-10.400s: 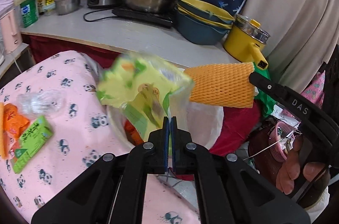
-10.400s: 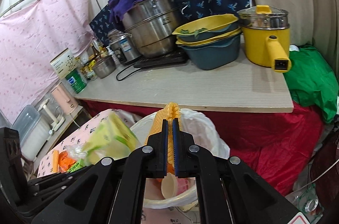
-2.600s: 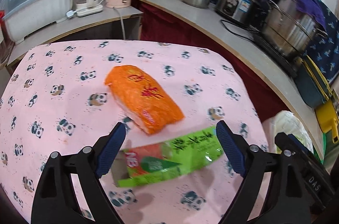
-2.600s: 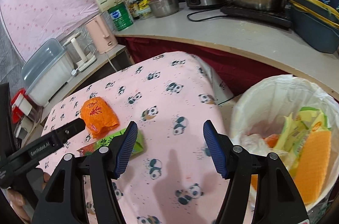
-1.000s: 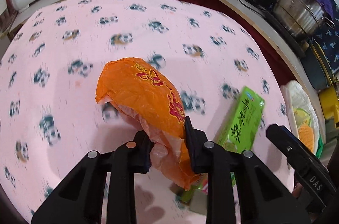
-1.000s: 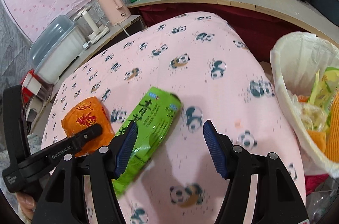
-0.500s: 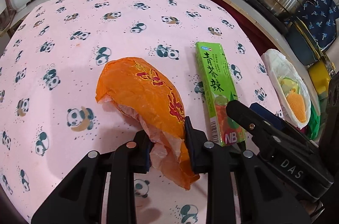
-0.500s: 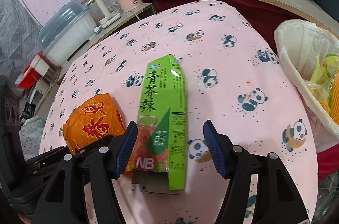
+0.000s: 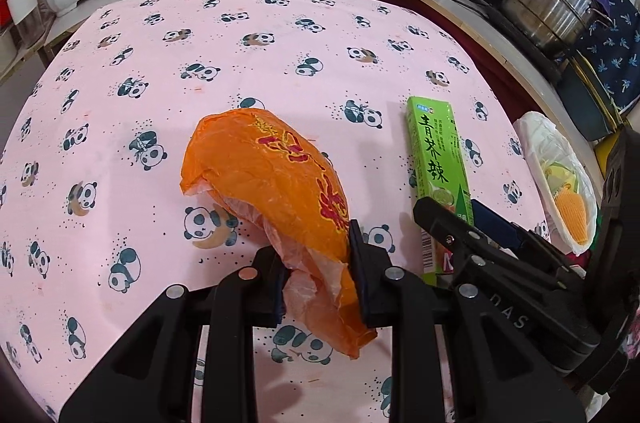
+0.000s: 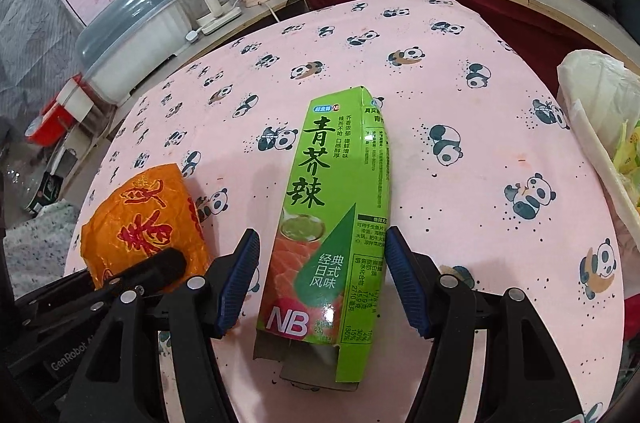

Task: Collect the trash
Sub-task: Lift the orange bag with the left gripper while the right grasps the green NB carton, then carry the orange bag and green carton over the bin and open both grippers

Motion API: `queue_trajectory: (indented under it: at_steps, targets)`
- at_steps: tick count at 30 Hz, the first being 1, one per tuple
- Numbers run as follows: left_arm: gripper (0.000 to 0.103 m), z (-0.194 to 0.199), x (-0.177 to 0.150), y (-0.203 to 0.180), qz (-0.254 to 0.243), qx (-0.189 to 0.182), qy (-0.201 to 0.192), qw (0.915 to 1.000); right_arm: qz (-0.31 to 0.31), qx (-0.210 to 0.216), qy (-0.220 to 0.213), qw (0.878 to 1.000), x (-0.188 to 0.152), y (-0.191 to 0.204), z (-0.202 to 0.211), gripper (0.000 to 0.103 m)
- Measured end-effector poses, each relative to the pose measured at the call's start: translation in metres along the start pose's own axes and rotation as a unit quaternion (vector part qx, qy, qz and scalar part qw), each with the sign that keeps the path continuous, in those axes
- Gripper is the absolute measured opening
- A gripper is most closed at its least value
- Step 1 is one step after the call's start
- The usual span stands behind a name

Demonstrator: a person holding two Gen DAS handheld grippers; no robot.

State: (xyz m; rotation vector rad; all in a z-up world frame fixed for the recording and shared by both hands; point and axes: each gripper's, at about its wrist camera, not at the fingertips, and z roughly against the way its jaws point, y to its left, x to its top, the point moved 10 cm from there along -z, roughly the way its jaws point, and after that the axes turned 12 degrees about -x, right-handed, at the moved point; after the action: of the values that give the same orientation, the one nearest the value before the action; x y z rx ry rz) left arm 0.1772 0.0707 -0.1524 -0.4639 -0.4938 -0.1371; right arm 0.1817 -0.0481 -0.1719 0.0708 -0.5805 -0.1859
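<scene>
Two pieces of trash are on the counter [image 9: 280, 35], which is covered by a pink cloth with pandas. The left tool [image 9: 318, 271] is closed narrowly on the orange plastic bag [image 9: 272, 179]: both pads press the crumpled lower end of the bag, and a loose end of the bag hangs down between and below the fingers. Whether the bag rests on the cloth or is a little above it, I cannot tell.

The right tool [image 10: 322, 281] stands wide. The green carton [image 10: 332, 223] lies flat on the cloth between its two blue pads [image 10: 240, 279], with its open end toward the camera. The right pad is at the edge of the carton, maybe touching it; the left pad has a clear gap to the carton, so the carton is not gripped. In the left wrist view the same carton [image 9: 438, 167] lies just to the right of the orange bag, and the right tool [image 9: 480, 235] comes over its near end.

At the right edge of the counter is the trash bin [image 9: 538, 139] with a white liner, and some yellow and orange trash lies inside it.
</scene>
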Motion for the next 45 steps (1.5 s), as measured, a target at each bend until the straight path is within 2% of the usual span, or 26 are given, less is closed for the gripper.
queue_trajectory:
  at_steps: [2, 4, 11, 20, 21, 22, 24, 27, 30, 32, 34, 36, 41, 45]
  targets:
    - [0.024, 0.001, 0.000, 0.000, 0.000, 0.000, -0.001, 1.0000, 0.003, -0.001, -0.001, 1.000, 0.000, 0.001, 0.000, 0.063]
    - [0.024, 0.001, 0.000, -0.002, -0.002, 0.001, -0.001, 1.0000, 0.005, -0.007, -0.002, 1.000, 0.000, -0.001, 0.000, 0.056]
    - [0.025, 0.000, 0.000, -0.016, -0.014, -0.003, 0.001, 0.9999, -0.009, -0.007, -0.011, 1.000, 0.000, -0.014, 0.009, 0.054]
    - [0.025, -0.004, 0.008, -0.070, -0.056, -0.027, -0.002, 0.9981, -0.055, -0.006, -0.048, 0.997, 0.016, -0.057, 0.043, 0.051]
    - [0.025, -0.005, 0.009, -0.078, -0.062, -0.030, -0.002, 0.9976, -0.059, -0.008, -0.052, 0.997, 0.017, -0.063, 0.046, 0.028]
    - [0.025, -0.007, 0.010, -0.087, -0.068, -0.033, -0.002, 0.9971, -0.061, -0.006, -0.049, 0.997, 0.018, -0.068, 0.049, 0.012]
    - [0.025, -0.010, 0.012, -0.104, -0.080, -0.041, -0.002, 0.9960, -0.073, -0.007, -0.046, 0.996, 0.018, -0.083, 0.052, 0.009]
    - [0.025, -0.013, 0.011, -0.122, -0.093, -0.046, -0.002, 0.9945, -0.083, -0.007, -0.042, 0.996, 0.015, -0.100, 0.053, 0.009]
    - [0.025, -0.015, 0.008, -0.129, -0.099, -0.046, 0.000, 0.9940, -0.096, -0.006, -0.040, 0.995, 0.010, -0.113, 0.056, 0.017]
    - [0.025, -0.016, 0.006, -0.128, -0.096, -0.043, 0.003, 0.9944, -0.100, -0.002, -0.041, 0.994, 0.009, -0.115, 0.058, 0.027]
    - [0.025, -0.018, 0.004, -0.124, -0.092, -0.039, 0.005, 0.9950, -0.100, 0.003, -0.040, 0.994, 0.009, -0.112, 0.056, 0.045]
    - [0.025, -0.018, 0.002, -0.119, -0.090, -0.033, 0.006, 0.9954, -0.092, 0.005, -0.034, 0.995, 0.008, -0.106, 0.052, 0.048]
    - [0.025, -0.018, -0.005, -0.101, -0.078, -0.020, 0.012, 0.9967, -0.072, 0.006, 0.000, 0.997, -0.007, -0.089, 0.026, 0.048]
    - [0.025, -0.021, -0.011, -0.086, -0.066, -0.012, 0.019, 0.9975, -0.065, 0.012, -0.005, 0.998, -0.012, -0.081, 0.020, 0.053]
